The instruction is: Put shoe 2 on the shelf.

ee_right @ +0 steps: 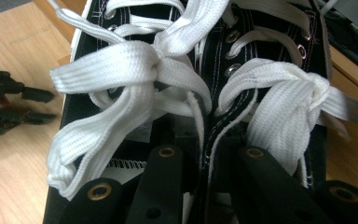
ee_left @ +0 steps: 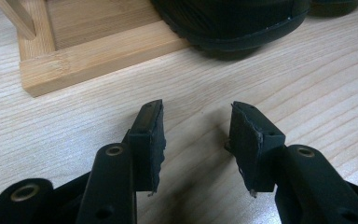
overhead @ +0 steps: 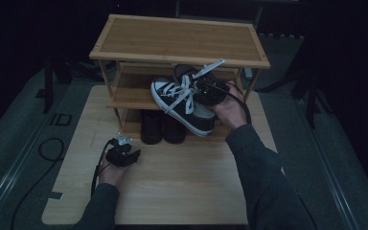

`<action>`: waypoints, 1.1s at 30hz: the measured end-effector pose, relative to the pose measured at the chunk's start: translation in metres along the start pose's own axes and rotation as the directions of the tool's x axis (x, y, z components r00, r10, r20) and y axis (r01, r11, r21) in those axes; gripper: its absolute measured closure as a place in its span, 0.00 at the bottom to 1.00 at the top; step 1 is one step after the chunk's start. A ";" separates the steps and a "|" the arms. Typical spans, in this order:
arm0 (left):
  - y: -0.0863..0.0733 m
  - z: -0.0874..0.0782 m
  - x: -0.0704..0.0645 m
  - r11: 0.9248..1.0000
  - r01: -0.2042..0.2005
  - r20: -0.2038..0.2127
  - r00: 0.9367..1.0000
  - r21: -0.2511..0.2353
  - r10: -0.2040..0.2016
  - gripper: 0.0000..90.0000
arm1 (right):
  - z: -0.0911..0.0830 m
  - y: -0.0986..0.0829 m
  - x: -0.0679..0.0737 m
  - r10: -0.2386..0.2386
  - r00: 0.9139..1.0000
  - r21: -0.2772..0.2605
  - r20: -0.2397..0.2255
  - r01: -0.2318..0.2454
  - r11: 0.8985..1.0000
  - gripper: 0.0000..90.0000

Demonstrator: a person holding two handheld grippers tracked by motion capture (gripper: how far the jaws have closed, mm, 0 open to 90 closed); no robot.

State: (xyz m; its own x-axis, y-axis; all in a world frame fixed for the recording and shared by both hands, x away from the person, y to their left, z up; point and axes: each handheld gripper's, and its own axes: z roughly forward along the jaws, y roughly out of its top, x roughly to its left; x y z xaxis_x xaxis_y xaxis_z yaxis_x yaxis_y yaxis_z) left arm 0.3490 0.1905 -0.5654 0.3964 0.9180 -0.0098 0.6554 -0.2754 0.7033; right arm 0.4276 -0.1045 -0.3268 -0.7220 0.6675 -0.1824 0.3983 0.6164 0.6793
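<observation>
Two black-and-white sneakers held together at the middle tier of a bamboo shoe rack.

The desk [overhead: 172,191] carries one three-tier shoe rack [overhead: 179,40]; "ID" is marked on the floor beside it. Two dark shoes [overhead: 162,127] stand on the bottom tier. The right gripper [overhead: 211,91] is clamped on the pair of lace-up sneakers [overhead: 182,103] at their inner edges. The left gripper [overhead: 123,155] rests on the desk, jaws apart, empty.
</observation>
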 end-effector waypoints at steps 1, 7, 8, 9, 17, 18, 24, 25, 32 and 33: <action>0.000 0.000 0.000 1.000 0.000 0.000 1.000 0.000 0.000 0.62 | 0.000 0.001 0.001 0.000 1.000 -0.001 0.011 0.000 1.000 0.94; 0.000 0.000 0.000 1.000 -0.001 0.000 1.000 0.001 0.001 0.62 | 0.001 0.003 0.004 0.019 0.997 -0.004 0.074 -0.019 1.000 0.94; 0.000 0.000 0.000 1.000 0.000 0.000 1.000 0.000 0.000 0.61 | 0.001 0.003 0.004 0.023 0.996 -0.002 0.084 -0.023 1.000 0.94; 0.000 0.000 0.000 1.000 0.000 0.000 1.000 0.000 0.000 0.62 | 0.002 0.002 0.005 0.025 0.995 0.003 0.099 -0.026 1.000 0.94; 0.000 0.000 0.000 1.000 0.001 -0.002 1.000 0.001 -0.001 0.61 | 0.003 0.003 0.009 0.035 0.984 0.020 0.175 -0.039 0.999 0.80; 0.000 0.000 0.000 1.000 0.001 -0.002 1.000 0.001 -0.001 0.61 | 0.003 0.004 0.010 0.015 0.983 0.030 0.185 -0.021 0.999 0.75; 0.000 0.000 0.000 1.000 -0.001 -0.001 1.000 0.000 0.001 0.61 | -0.006 0.002 0.005 -0.032 0.983 0.048 0.181 0.024 0.999 0.62; 0.000 0.000 0.000 1.000 -0.002 -0.001 1.000 0.001 0.002 0.61 | -0.007 0.001 0.004 -0.037 0.985 0.045 0.171 0.030 0.999 0.61; 0.001 0.000 0.000 1.000 -0.002 -0.002 1.000 0.003 0.002 0.61 | -0.018 -0.007 -0.004 -0.073 0.992 0.009 0.103 0.073 0.997 0.60; 0.001 0.000 0.000 1.000 -0.002 -0.001 1.000 0.004 0.002 0.61 | -0.019 -0.008 -0.004 -0.068 0.993 0.005 0.096 0.068 0.998 0.60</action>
State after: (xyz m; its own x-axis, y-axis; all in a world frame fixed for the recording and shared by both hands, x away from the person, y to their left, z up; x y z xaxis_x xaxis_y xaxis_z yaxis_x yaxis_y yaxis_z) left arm 0.3494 0.1900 -0.5650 0.3970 0.9178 -0.0072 0.6568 -0.2786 0.7007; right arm 0.4169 -0.1202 -0.3174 -0.6899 0.6609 -0.2953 0.3512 0.6623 0.6618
